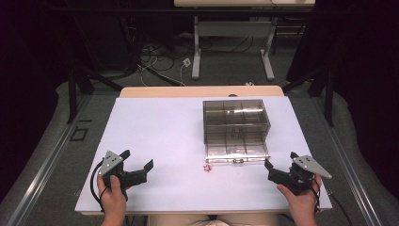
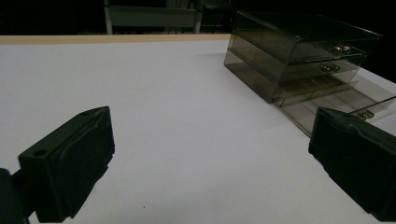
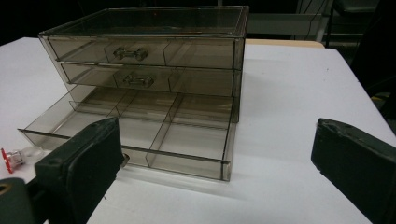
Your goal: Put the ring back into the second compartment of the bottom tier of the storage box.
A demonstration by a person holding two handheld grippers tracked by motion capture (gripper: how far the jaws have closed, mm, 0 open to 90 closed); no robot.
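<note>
A smoked-plastic drawer chest (image 1: 236, 123) stands on the white desk (image 1: 155, 136) at about one o'clock from the desk's middle in the high view, its bottom drawer (image 1: 236, 147) pulled out toward the person while the two drawers above it sit closed. The right gripper view shows the open drawer (image 3: 140, 128) divided into compartments, with the handles of the two upper drawers visible on their fronts. Just off the drawer's front edge, at about seven o'clock from the chest, a small red-and-clear object (image 1: 206, 167) lies on the desk, apart from the drawer; in the right gripper view it (image 3: 16, 156) appears at the left edge, too small to identify. The left hand-held gripper (image 1: 136, 172) rests at about eight o'clock from the chest, near the desk's front edge, its jaws spread wide with nothing between them. The right hand-held gripper (image 1: 275, 170) sits at about five o'clock from the chest, just beside the open drawer's front right corner, likewise released and holding nothing. Both are gripped by the person's hands, which enter from the bottom of the high view.
</note>
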